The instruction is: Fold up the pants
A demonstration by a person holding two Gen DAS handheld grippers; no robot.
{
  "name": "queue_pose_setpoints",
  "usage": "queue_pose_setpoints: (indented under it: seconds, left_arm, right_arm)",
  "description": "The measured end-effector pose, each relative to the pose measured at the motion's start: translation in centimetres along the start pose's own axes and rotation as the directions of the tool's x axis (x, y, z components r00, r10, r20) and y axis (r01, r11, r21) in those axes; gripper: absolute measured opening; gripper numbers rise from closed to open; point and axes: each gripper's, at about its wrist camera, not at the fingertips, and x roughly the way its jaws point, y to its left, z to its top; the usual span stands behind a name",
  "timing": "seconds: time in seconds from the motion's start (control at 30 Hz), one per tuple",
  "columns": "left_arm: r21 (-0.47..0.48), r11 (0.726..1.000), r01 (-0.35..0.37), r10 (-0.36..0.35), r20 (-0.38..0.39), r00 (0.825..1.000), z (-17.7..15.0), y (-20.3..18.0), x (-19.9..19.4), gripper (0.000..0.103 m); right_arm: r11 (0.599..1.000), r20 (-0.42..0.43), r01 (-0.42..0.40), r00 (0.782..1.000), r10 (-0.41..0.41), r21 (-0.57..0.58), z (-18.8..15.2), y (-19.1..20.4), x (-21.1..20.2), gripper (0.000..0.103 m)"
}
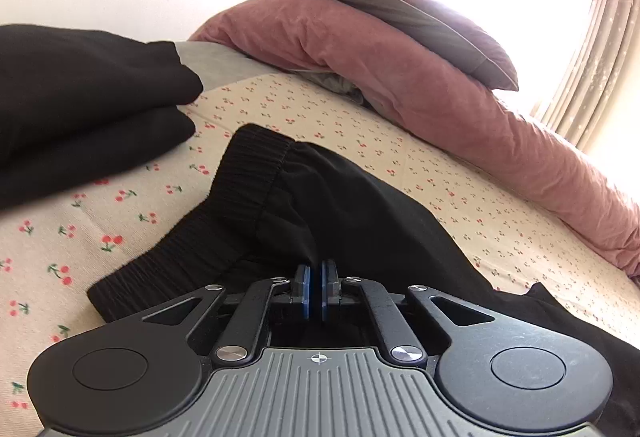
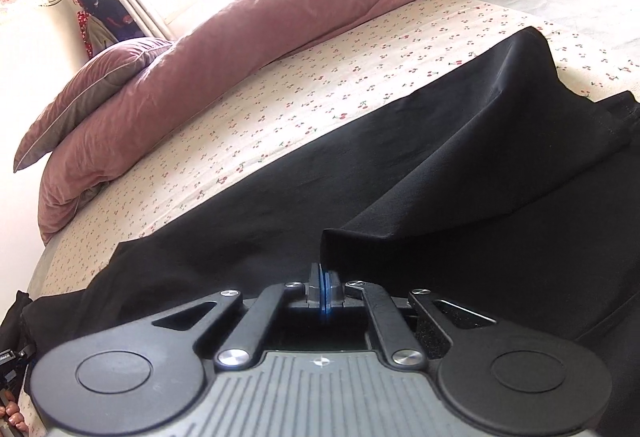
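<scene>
— On the bed, what is laid out?

— Black, smooth-woven pants [image 1: 352,197] are spread across a cream cotton sheet printed with small red cherries [image 1: 120,237]. Their ribbed elastic waistband [image 1: 240,189] is bunched into fine ridges and lifted off the sheet in the left wrist view; in the right wrist view the legs [image 2: 440,165] are seen stretching away in long, soft folds.

— How is the left gripper [image 1: 316,277] set?

— Its blue-padded fingers [image 1: 306,285] are clenched together, and black fabric just below the waistband is pinched between them.

— And the right gripper [image 2: 325,277]?

— It is likewise closed tight. A raised fold of the black cloth [image 2: 340,241] is clamped at the tips of its pads, standing up as a small peak above the flatter fabric around it.

— What else is shown on the bed?

— A second heap of dark, matte garments [image 1: 88,109] is stacked to the left, apart from the pants. A dusty-pink, velvety duvet [image 1: 400,69] is rolled into a long crumpled ridge along the far edge, and a flat pink pillow with grey piping [image 1: 392,9] is propped on top of it. Pale pleated curtains [image 1: 592,49] are lit from behind by a bright window.
</scene>
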Motion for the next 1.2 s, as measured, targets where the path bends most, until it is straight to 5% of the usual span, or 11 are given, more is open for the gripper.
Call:
queue_pose_setpoints:
  seconds: [0.17, 0.37, 0.6, 0.7, 0.8, 0.9, 1.2]
  left_arm:
    - [0.108, 0.994, -0.028, 0.021, 0.062, 0.998, 1.9, -1.6, -5.4, 0.000]
    - [0.154, 0.983, -0.098, 0.113, -0.095, 0.989, 2.0, -1.0, -6.1, 0.005]
    - [0.198, 0.976, -0.088, 0.143, -0.283, 0.949, -0.2, 1.3, -4.0, 0.011]
    - [0.051, 0.998, -0.027, 0.041, -0.301, 0.953, 0.4, 4.1, -4.4, 0.018]
    - [-0.079, 0.997, -0.022, 0.002, -0.242, 0.970, 1.4, 6.7, -5.1, 0.024]
    - [-0.146, 0.987, -0.066, 0.038, -0.193, 0.981, 1.9, 8.5, -4.7, 0.036]
    - [-0.183, 0.980, -0.071, 0.047, -0.134, 0.990, 2.5, 9.3, -2.5, 0.032]
  right_arm:
    - [0.996, 0.093, 0.022, 0.996, -0.014, -0.081, 1.4, 2.5, -4.0, 0.002]
    - [0.987, 0.055, 0.062, 0.997, -0.054, -0.149, 0.7, 3.4, -5.6, 0.002]
    - [0.979, -0.077, 0.107, 0.990, -0.122, -0.176, -2.6, 1.8, -3.8, 0.002]
    - [0.980, -0.169, 0.119, 0.975, -0.145, -0.157, -3.5, 0.4, -2.3, 0.009]
    - [0.991, -0.168, 0.107, 0.979, -0.119, -0.078, -3.4, -0.9, -2.2, 0.017]
    - [0.995, -0.112, 0.100, 0.988, -0.102, -0.024, -2.8, -1.5, -2.9, 0.044]
    - [0.982, -0.090, 0.033, 0.996, -0.016, 0.188, -3.0, -3.6, -1.3, 0.041]
